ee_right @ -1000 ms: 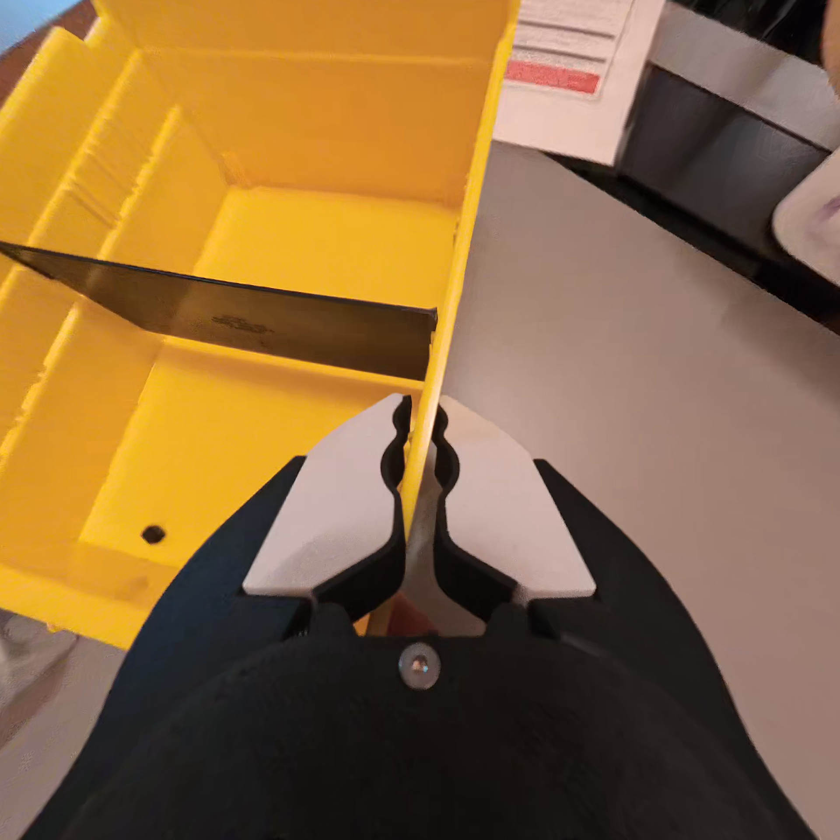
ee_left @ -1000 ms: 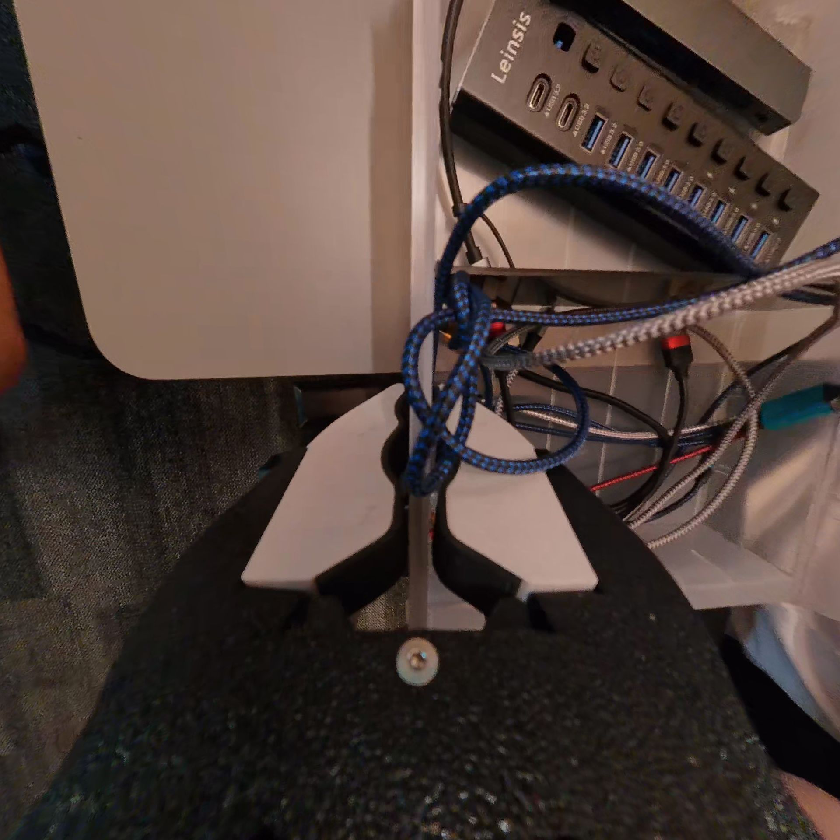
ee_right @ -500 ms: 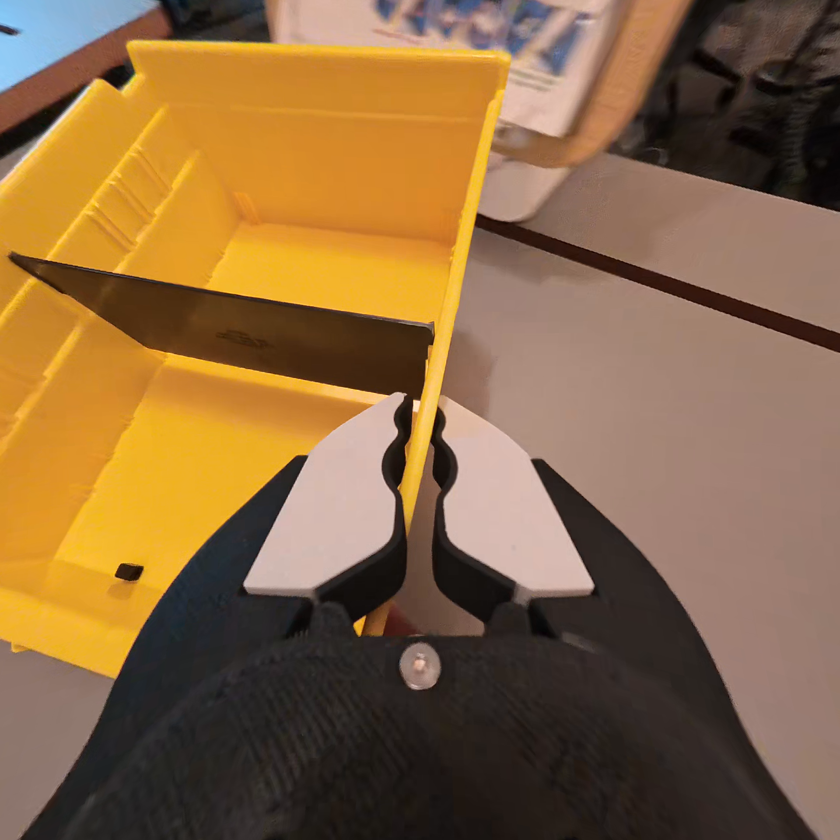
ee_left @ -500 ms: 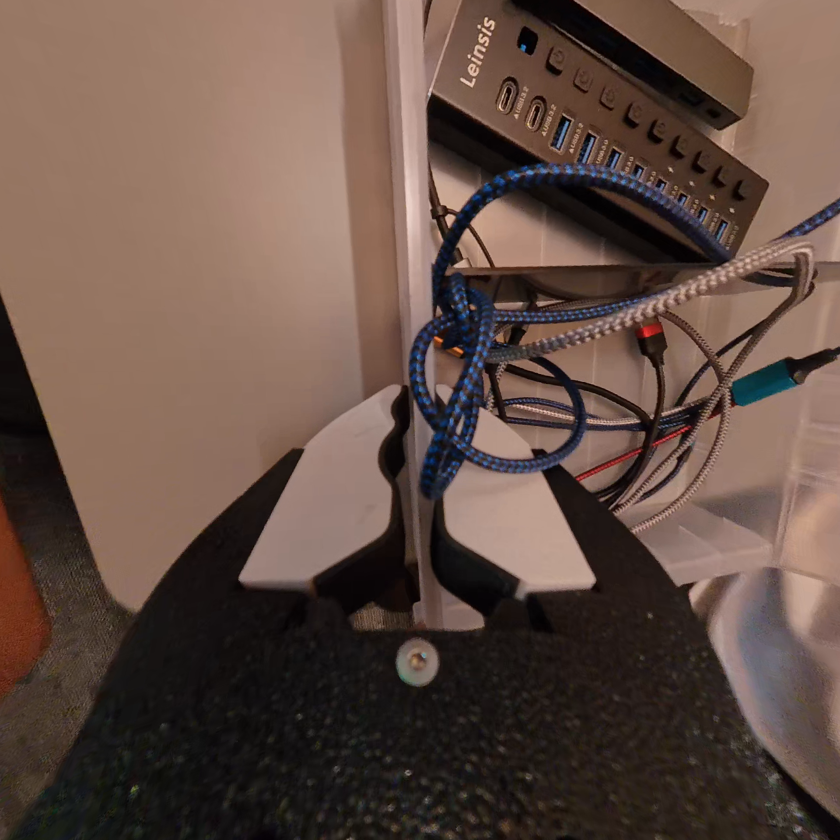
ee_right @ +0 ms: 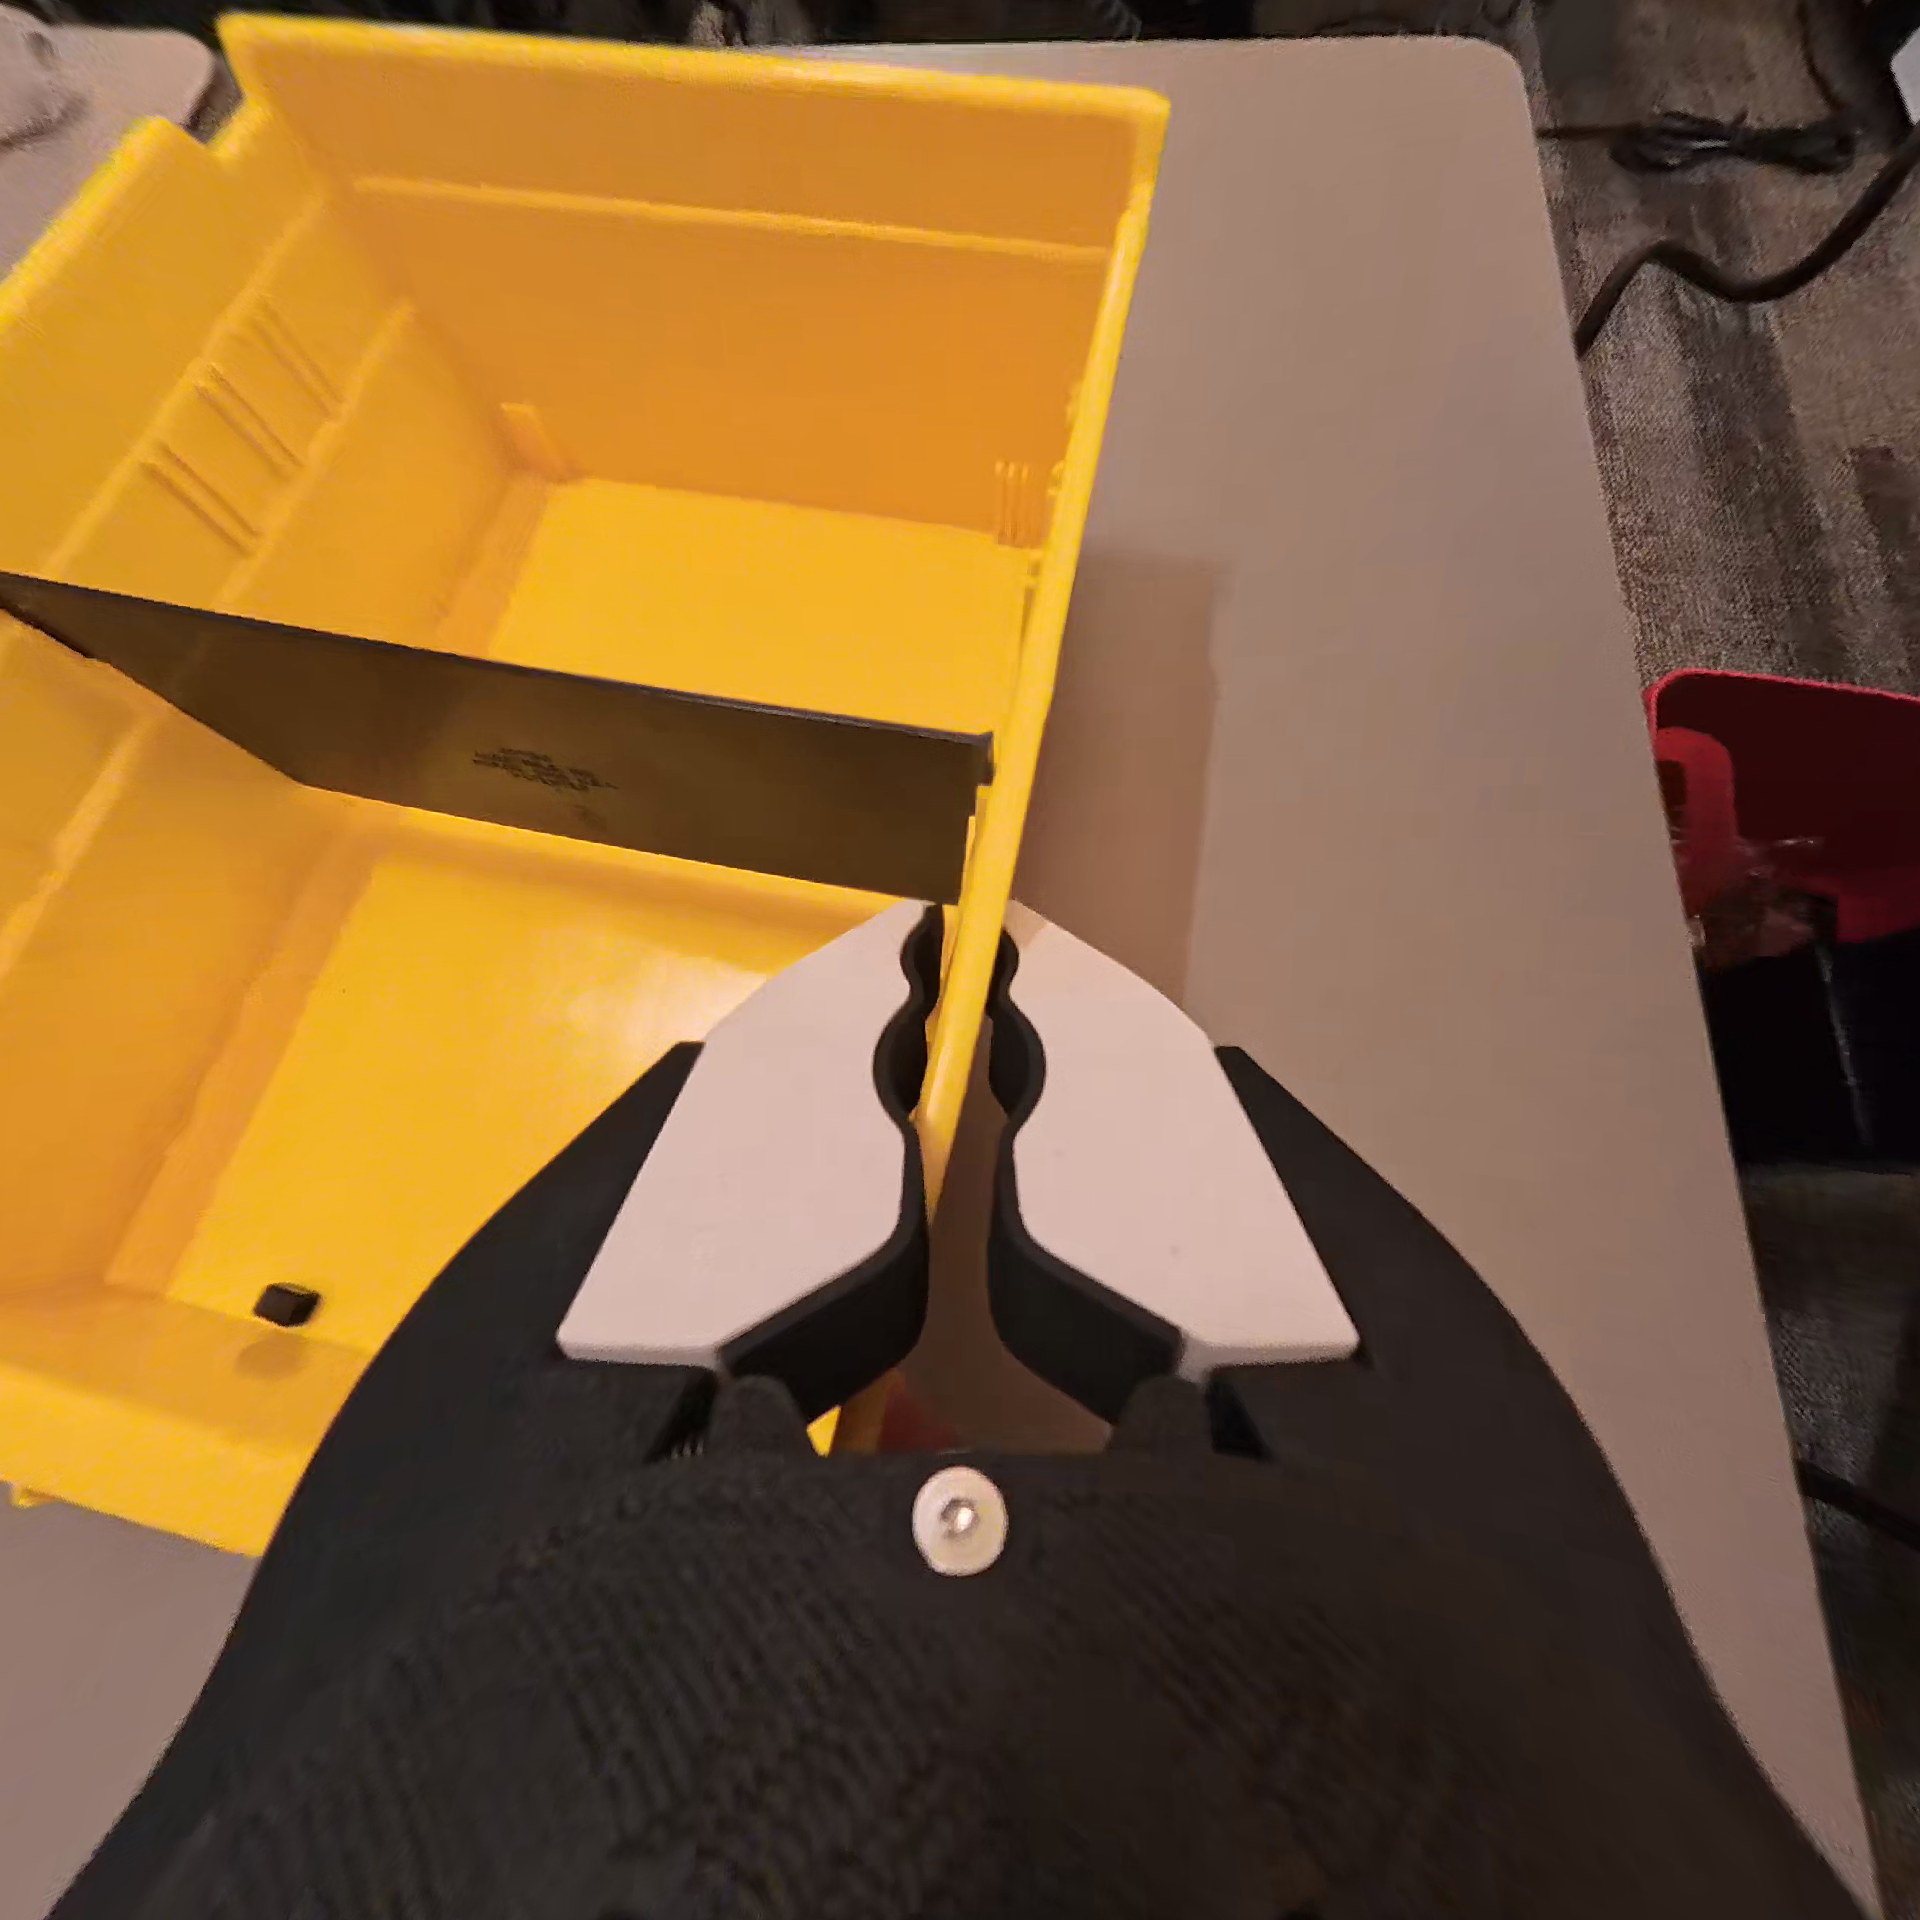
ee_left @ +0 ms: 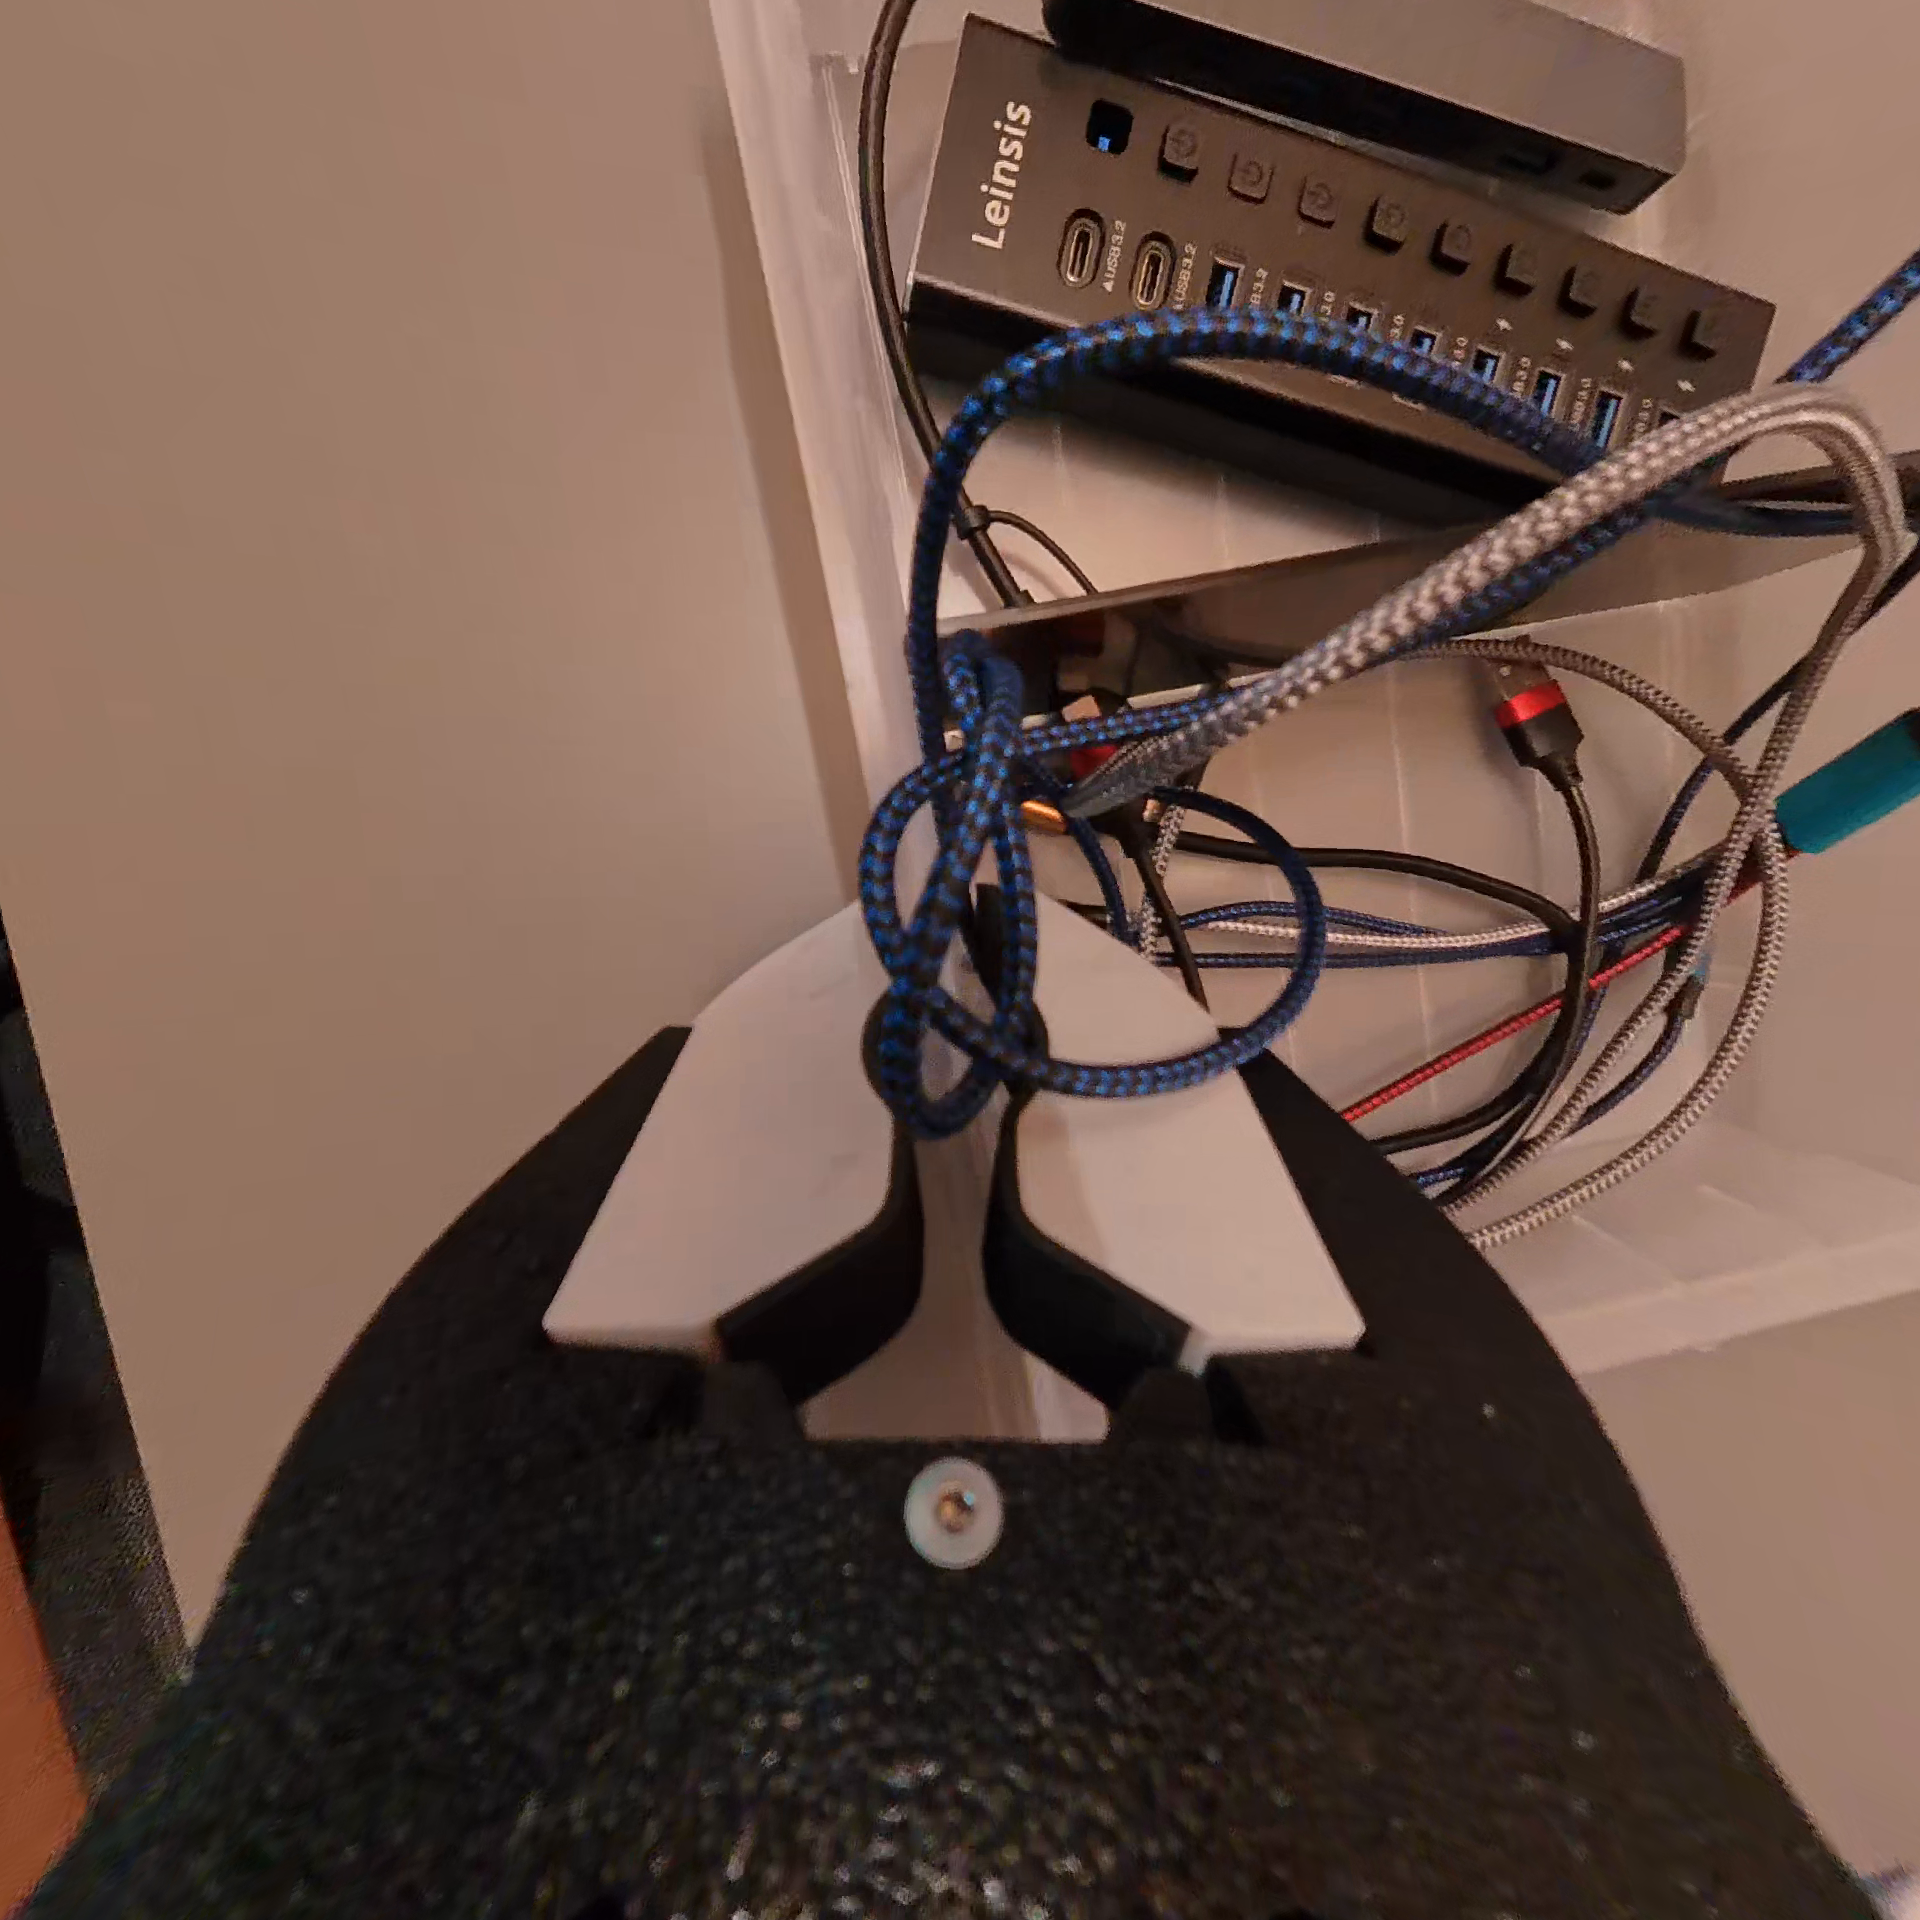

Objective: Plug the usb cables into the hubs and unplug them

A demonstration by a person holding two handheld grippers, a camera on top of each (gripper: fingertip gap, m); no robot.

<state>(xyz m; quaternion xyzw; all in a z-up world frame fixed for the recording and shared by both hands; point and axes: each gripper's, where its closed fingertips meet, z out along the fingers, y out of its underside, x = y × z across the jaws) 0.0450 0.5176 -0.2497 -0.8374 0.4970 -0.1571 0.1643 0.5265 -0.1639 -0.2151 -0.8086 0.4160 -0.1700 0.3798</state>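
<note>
— Far left of the left wrist view?
— A strip of grey carpet point(ee_left: 73, 1299) at the edge, then bare beige tabletop point(ee_left: 416, 520).

— And the left claw point(ee_left: 961, 940)?
— Clenched on the near wall of a clear bin point(ee_left: 831, 468), with the thin wall running down between the fingers. Draped with a knotted loop of blue braided cable point(ee_left: 982, 717) that lies across both fingertips. Cannot tell whether any strand is pinched as well.

— Hubs?
— Inside that bin, towards the top. A black hub point(ee_left: 1351, 260) with a row of ports and buttons, and a grey hub point(ee_left: 1507, 99) resting on it. Lower down, a flat grey slab point(ee_left: 1351, 592), its left end hidden by plugs and cable.

— Further right?
— A grey braided cable point(ee_left: 1455, 561) arching across the slab. Then a red-collared plug point(ee_left: 1532, 717), apart from the hubs, and a teal plug point(ee_left: 1849, 790) at the frame's edge. Below, a tangle of thin cables on the bin floor.

— Over in the right wrist view?
— A yellow bin point(ee_right: 727, 312) on the tabletop, crossed by a black divider point(ee_right: 571, 769). Right claw point(ee_right: 971, 935) clamped on the bin's right wall, one finger inside and one outside. Beyond that, bare tabletop, then carpet and a red object point(ee_right: 1787, 810) down at far right.
</note>
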